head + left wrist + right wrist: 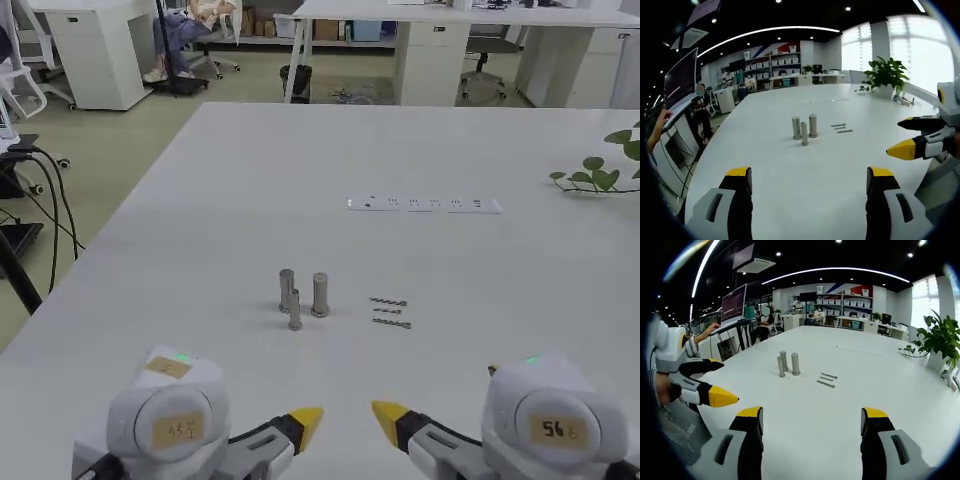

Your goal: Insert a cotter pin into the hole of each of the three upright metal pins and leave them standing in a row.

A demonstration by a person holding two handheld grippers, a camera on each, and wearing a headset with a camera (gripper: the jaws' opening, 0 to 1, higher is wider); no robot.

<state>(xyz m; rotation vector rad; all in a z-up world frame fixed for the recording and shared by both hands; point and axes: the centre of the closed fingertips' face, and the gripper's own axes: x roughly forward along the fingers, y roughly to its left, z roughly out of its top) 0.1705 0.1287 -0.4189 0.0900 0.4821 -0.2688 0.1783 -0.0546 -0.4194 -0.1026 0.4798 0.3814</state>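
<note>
Thin grey metal cotter pins (390, 311) lie mid-way across the white worktop (480, 260) beside three tightly clustered upright steel cylinders (300, 296). The left tongs (809, 172) and right tongs (812, 412), both gaping wide, would likely topple neighbouring cylinders.

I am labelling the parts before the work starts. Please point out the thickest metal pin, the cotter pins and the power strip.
thickest metal pin (320, 295): head view, middle of its shaft.
cotter pins (388, 311): head view, middle one of three.
power strip (423, 204): head view, centre of its top.
</note>
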